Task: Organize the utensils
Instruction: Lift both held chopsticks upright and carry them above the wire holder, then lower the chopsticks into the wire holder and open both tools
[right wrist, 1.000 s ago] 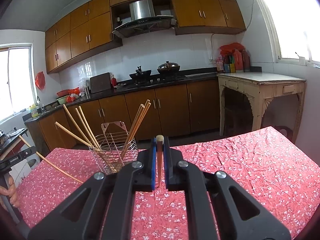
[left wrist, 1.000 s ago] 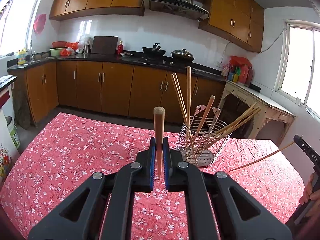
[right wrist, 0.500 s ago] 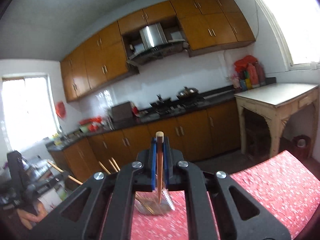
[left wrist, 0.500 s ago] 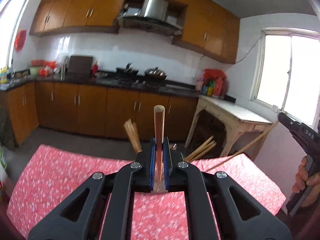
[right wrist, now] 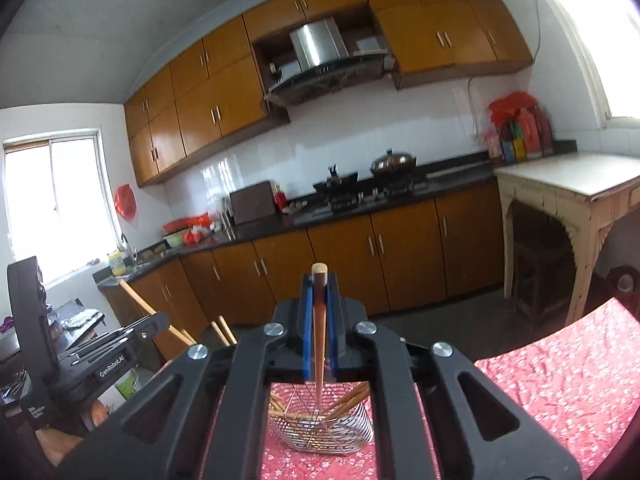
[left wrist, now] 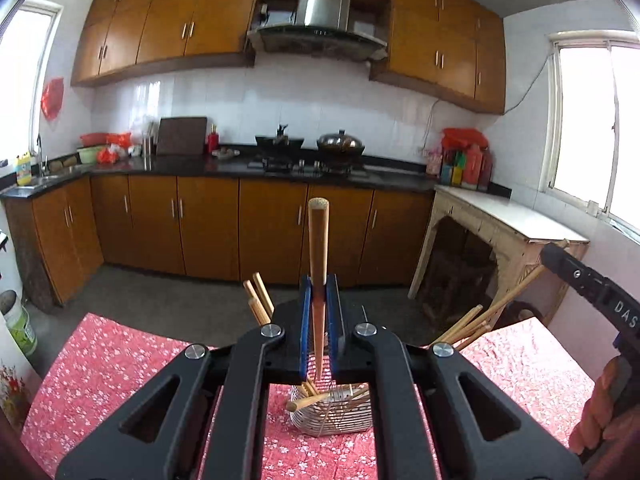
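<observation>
Gripping one chopstick (left wrist: pixel 318 264) upright, the left tool (left wrist: pixel 319 336) sits above the wire basket (left wrist: pixel 332 420) of chopsticks. Only its view shows fingers (left wrist: pixel 596 404) on the other handle. The right tool (right wrist: pixel 319 332) pinches another chopstick (right wrist: pixel 319 320); only there does branding show. A red floral surface (right wrist: pixel 560 380) faces brown kitchen cabinets (left wrist: pixel 208 224).

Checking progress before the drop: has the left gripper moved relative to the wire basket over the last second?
Yes. The left gripper, shut on a chopstick, has risen and closed in; the wire basket, previously ahead to its right, now sits below its fingertips.
</observation>
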Tool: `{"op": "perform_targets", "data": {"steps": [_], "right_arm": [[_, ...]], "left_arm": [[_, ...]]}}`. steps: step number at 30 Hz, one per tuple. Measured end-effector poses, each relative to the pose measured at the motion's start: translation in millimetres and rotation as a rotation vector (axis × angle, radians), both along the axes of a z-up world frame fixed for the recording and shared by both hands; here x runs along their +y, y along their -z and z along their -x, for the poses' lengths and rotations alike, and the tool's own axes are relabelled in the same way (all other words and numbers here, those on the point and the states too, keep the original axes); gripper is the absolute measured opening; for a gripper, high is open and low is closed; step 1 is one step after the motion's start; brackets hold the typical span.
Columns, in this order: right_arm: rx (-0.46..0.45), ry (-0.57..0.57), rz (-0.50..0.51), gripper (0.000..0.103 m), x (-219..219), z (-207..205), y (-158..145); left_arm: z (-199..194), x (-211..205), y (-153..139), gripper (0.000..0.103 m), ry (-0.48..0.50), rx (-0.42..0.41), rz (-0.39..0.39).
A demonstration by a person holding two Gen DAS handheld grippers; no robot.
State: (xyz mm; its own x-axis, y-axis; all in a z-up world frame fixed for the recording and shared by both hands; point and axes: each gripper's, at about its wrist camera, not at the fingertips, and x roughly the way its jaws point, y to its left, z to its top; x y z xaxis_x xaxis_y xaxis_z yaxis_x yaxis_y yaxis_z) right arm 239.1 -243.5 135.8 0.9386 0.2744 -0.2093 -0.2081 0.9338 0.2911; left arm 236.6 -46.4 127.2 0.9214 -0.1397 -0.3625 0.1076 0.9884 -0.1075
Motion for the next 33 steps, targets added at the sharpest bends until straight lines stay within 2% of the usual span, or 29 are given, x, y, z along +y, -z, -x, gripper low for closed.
{"op": "perform_targets", "data": {"steps": [6,16,20,21,22,24,33], "right_arm": [[0.086,-0.033,-0.037,0.008,6,-31,27],[0.183,-0.032,-0.054,0.008,11,-62,56],[0.204,-0.003,-0.037,0.015,7,-65,60],[0.200,0.009,-0.039,0.023,2,-63,59],[0.193,0.029,-0.046,0.032,-2,-60,58],[0.173,0.053,-0.062,0.039,-8,-55,55],[0.098,0.122,-0.030,0.048,-21,-16,38]], "left_arm": [[-21,8,17,0.007,0.033,0.078,0.042],[-40,7,44,0.007,0.049,0.178,0.036],[-39,9,43,0.008,0.031,0.184,0.025],[-37,10,41,0.012,0.028,0.178,0.024],[-34,11,37,0.021,0.018,0.168,0.022],[-27,14,28,0.036,0.001,0.139,0.021],[-1,27,7,0.039,-0.032,0.087,0.030]]}}
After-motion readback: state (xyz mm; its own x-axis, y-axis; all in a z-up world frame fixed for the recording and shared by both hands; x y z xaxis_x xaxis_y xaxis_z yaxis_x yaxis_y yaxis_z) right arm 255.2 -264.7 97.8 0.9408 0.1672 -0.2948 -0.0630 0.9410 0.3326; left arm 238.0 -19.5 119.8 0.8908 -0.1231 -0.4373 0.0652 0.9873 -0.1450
